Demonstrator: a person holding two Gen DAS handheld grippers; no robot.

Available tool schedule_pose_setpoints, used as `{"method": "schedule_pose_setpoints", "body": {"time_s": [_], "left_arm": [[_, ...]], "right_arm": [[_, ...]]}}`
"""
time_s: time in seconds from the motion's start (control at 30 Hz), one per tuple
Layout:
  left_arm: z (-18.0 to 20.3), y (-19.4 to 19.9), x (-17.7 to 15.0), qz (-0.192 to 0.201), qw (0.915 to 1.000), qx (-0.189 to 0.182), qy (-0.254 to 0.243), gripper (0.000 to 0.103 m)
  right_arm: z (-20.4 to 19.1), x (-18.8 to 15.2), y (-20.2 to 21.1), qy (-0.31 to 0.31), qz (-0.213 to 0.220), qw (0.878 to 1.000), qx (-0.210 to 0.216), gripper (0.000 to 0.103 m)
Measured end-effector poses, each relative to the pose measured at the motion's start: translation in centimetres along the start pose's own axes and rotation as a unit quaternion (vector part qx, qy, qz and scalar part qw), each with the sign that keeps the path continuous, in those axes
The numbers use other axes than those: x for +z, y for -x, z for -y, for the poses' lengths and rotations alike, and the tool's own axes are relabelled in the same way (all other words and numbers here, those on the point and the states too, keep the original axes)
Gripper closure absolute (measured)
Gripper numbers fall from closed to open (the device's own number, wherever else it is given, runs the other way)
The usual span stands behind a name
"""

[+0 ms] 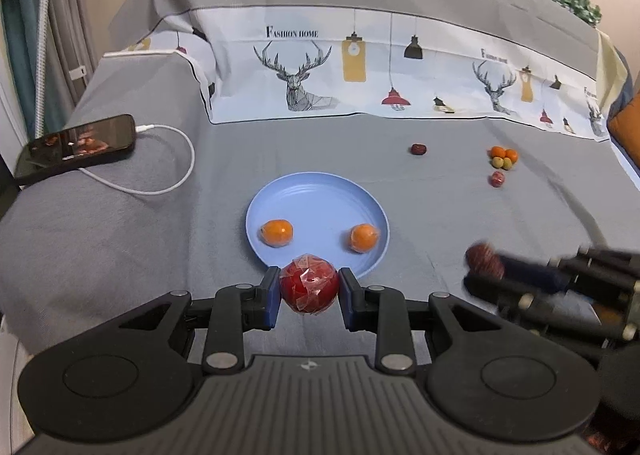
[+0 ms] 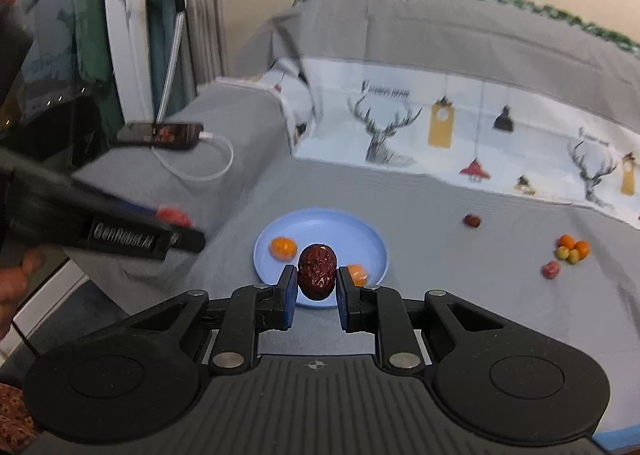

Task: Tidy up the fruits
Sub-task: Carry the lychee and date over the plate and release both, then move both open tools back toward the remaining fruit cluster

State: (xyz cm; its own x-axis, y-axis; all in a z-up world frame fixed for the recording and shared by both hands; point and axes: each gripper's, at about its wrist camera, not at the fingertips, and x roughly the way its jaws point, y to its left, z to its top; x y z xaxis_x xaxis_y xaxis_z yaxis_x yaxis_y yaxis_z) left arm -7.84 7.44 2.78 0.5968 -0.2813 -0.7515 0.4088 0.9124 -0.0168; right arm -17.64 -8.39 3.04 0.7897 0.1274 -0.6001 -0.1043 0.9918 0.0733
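Note:
My left gripper is shut on a red wrapped fruit, held just in front of the near rim of a blue plate. The plate holds two orange fruits. My right gripper is shut on a wrinkled dark red date, held above the plate's near edge. In the left wrist view the right gripper shows blurred at the right with the date. In the right wrist view the left gripper shows blurred at the left.
On the grey cloth lie another date, a cluster of small orange and green fruits and a small red wrapped fruit. A phone with a white cable rests on the left. A printed cloth lies behind.

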Motion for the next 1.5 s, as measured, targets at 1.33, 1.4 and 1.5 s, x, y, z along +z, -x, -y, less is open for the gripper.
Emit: {"method": "schedule_pose_setpoints", "body": {"time_s": [1.33, 1.4, 1.5], "left_arm": [[-0.8, -8.9, 0.8, -0.044, 0.9969, 0.028, -0.059, 0.0], [-0.8, -7.0, -0.5, -0.043, 0.9975, 0.033, -0.046, 0.0], [-0.6, -4.0, -1.7, -0.024, 0.9987, 0.039, -0.024, 0.0]], "right_arm": [[4.2, -0.3, -10.9, -0.054, -0.126, 0.99, -0.016, 0.012], [3.7, -0.6, -9.0, -0.056, -0.117, 0.991, -0.021, 0.011], [2.6, -0.7, -6.4, -0.034, -0.095, 0.994, -0.029, 0.007]]}}
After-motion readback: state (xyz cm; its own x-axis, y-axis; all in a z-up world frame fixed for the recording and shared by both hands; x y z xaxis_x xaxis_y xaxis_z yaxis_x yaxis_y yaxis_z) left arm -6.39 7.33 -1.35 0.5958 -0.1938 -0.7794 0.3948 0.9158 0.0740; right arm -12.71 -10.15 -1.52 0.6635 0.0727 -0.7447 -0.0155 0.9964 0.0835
